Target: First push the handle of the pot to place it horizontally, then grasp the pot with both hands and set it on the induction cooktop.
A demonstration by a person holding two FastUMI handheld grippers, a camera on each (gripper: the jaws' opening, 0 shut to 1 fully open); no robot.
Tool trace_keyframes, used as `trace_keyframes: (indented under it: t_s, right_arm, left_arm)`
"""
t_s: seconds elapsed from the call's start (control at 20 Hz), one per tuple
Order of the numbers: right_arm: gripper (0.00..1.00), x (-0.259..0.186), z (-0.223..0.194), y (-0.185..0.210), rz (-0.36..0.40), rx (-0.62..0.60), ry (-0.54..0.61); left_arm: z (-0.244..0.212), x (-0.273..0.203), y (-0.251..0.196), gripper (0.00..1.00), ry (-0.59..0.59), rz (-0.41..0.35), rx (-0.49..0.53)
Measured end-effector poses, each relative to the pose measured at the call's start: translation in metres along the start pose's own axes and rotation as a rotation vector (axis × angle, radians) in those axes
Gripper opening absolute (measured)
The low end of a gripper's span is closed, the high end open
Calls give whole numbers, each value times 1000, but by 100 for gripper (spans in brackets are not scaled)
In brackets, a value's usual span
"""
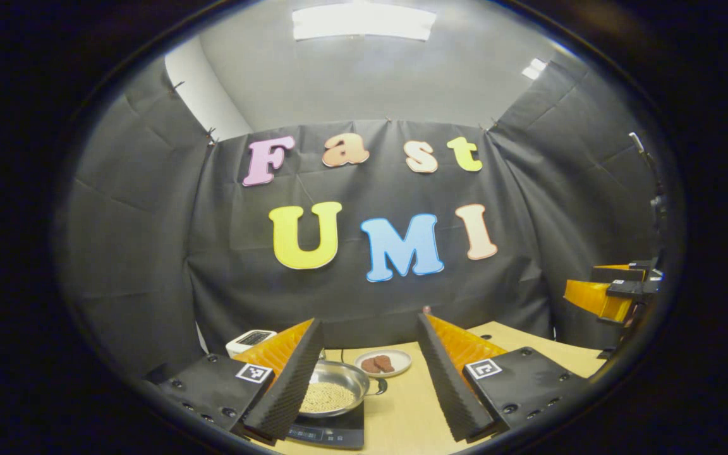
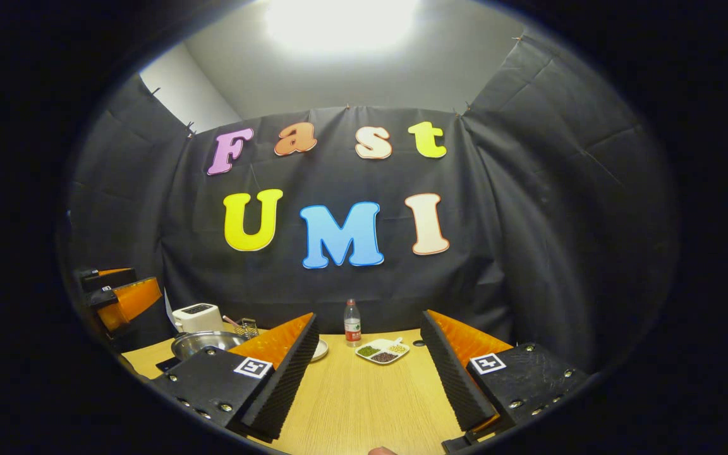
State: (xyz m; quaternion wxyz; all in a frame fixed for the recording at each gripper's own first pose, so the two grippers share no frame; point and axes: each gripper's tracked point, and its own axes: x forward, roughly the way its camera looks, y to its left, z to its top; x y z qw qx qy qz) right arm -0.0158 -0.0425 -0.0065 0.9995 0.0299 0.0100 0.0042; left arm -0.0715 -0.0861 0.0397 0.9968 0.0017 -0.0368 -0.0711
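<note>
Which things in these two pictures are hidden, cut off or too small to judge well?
- Pot, left gripper view: its near left side is behind the left gripper's own finger.
- Induction cooktop, left gripper view: partly under the pot; its panel is too small to read.
- Pot, right gripper view: its lower part is behind the right gripper's finger.
- Divided dish, right gripper view: contents too small to name.

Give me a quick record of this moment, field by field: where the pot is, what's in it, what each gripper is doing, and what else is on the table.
pot: sits on the induction cooktop
contents: small pale grains
left gripper: open, holding nothing
right gripper: open, holding nothing
table: small plate, divided dish, bottle, white toaster
</note>
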Motion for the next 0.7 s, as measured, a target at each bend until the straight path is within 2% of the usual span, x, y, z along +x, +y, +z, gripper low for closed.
trace_keyframes:
  t_s: [0.05, 0.1, 0.25, 0.35, 0.45, 0.5, 0.6, 0.65, 0.7]
  right_arm:
    - [98, -2, 1, 3, 1, -6, -3]
    - [98, -2, 1, 6, 3, -7, -4]
    - [98, -3, 0, 14, 10, -3, -1]
    - [98, -2, 2, 16, 12, -5, -2]
    - [98, -2, 3, 18, 10, 1, -7]
    - [98, -2, 4, 18, 7, 2, -11]
    - [98, -1, 5, 18, 4, 3, -11]
    - [98, -1, 4, 20, 7, 2, -9]
    - [98, -1, 4, 19, 3, 1, -8]
  left_arm:
    - [0, -3, 4, 95, -4, 6, -2]
    - [2, -5, 7, 90, -6, 9, -3]
    - [6, 2, 8, 100, -3, 19, -10]
    - [7, 5, 12, 93, -2, 24, -5]
    - [10, 5, 14, 100, 1, 28, 0]
    - [12, 6, 12, 95, 0, 28, -2]
    - [13, 6, 12, 95, 2, 29, -11]
    - [14, 8, 12, 100, 1, 30, -13]
    - [14, 10, 13, 95, 2, 30, -15]
